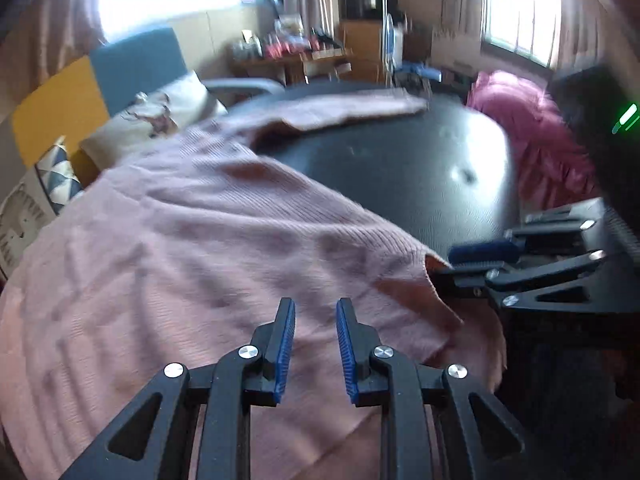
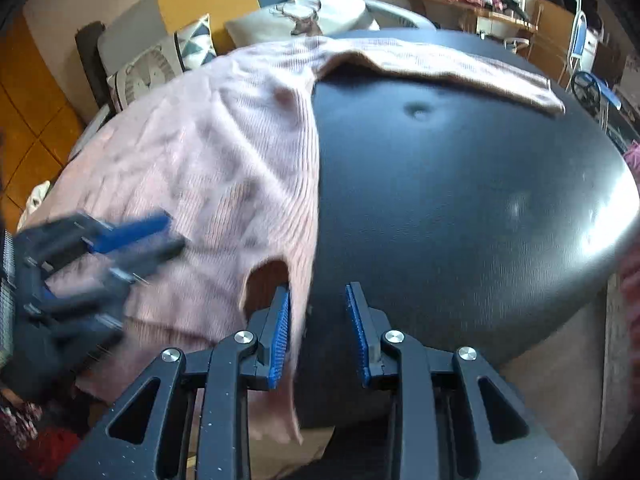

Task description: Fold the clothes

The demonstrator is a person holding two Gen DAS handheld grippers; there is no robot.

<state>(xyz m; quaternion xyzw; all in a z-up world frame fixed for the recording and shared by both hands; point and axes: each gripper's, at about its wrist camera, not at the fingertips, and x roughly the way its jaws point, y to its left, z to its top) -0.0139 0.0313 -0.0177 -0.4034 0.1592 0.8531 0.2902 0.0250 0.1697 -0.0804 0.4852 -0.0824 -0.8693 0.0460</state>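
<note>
A pink ribbed knit sweater (image 1: 200, 240) lies spread over the left part of a round black padded table (image 1: 400, 168). One sleeve (image 2: 460, 68) stretches across the far side of the table. My left gripper (image 1: 316, 344) is open just above the sweater's body near its front edge. My right gripper (image 2: 318, 332) is open at the sweater's near right edge, with the fabric edge (image 2: 298, 320) hanging between its jaws. In the left wrist view the right gripper (image 1: 476, 260) shows beside the sweater's corner. In the right wrist view the left gripper (image 2: 136, 240) is blurred above the sweater.
A sofa with cushions (image 1: 152, 116) stands behind the table on the left. A magenta cloth pile (image 1: 532, 132) lies at the right. A cluttered wooden desk (image 1: 304, 56) and windows are at the back. The right half of the table top (image 2: 480, 200) is bare black padding.
</note>
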